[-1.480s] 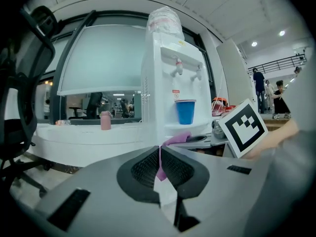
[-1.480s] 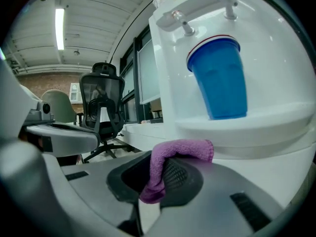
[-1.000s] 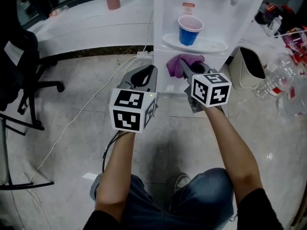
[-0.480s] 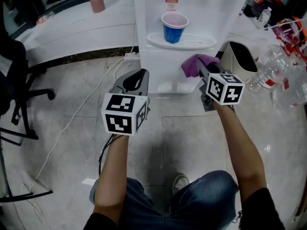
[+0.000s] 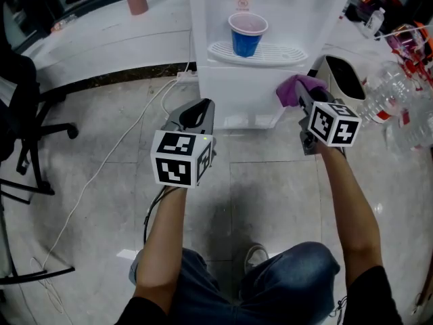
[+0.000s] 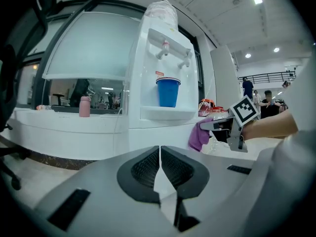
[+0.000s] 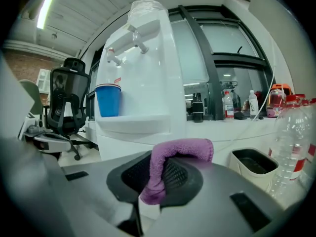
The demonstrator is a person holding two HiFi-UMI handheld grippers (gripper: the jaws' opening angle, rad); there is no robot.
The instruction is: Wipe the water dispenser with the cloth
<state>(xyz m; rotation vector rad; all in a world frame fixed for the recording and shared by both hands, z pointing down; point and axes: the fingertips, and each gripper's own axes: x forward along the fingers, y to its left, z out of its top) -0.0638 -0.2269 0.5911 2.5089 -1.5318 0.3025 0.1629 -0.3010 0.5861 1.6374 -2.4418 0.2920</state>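
Observation:
The white water dispenser [image 5: 257, 80] stands on the floor ahead, with a blue cup [image 5: 246, 34] on its drip tray. My right gripper [image 5: 298, 93] is shut on a purple cloth [image 5: 295, 87], held at the dispenser's lower right corner. In the right gripper view the cloth [image 7: 170, 164] drapes over the jaws, with the dispenser [image 7: 140, 83] just ahead. My left gripper [image 5: 197, 112] is shut and empty, a short way in front of the dispenser's lower left. The left gripper view shows the dispenser [image 6: 163, 83], the cup [image 6: 168, 92] and the cloth [image 6: 199, 135].
A white bin [image 5: 342, 80] stands right of the dispenser, with clear plastic bottles [image 5: 399, 114] beyond it. A white cable [image 5: 115, 154] runs across the tiled floor at left. A black office chair [image 5: 20, 114] sits far left. A pink bottle [image 5: 137, 0] stands on the ledge.
My right gripper has carried the cloth rightward along the dispenser's lower front to its right corner. The left gripper has stayed roughly in place.

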